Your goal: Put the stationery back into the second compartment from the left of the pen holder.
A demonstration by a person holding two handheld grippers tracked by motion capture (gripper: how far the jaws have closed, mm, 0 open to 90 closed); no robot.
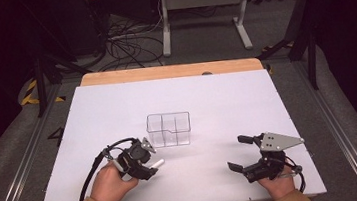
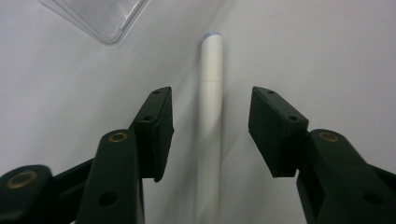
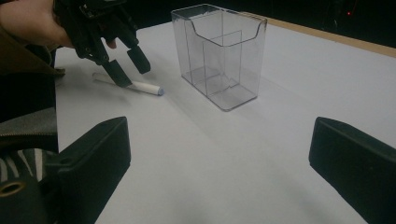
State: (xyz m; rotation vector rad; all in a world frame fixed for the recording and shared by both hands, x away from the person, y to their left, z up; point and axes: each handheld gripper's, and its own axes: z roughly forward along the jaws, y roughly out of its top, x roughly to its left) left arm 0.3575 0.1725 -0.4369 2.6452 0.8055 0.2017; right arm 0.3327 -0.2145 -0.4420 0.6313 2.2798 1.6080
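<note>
A white marker (image 2: 211, 116) with a pale blue end lies flat on the white table (image 1: 206, 97). My left gripper (image 2: 211, 93) is open and straddles it, one jaw on each side, neither touching. From above, the left gripper (image 1: 152, 164) sits just in front of a clear plastic box (image 1: 169, 129) with inner dividers, and the marker (image 1: 158, 162) pokes out to its right. The right gripper view catches the left gripper (image 3: 126, 65) over the marker (image 3: 140, 87), with the clear box (image 3: 219, 51) standing upright and empty. My right gripper (image 1: 237, 152) rests wide open at the front right, holding nothing.
The white table top ends in a wooden strip (image 1: 171, 71) at the far edge. Beyond it are a white desk frame (image 1: 203, 17) and tangled cables (image 1: 125, 45) on the floor. A corner of the clear box (image 2: 98, 18) shows past the left jaws.
</note>
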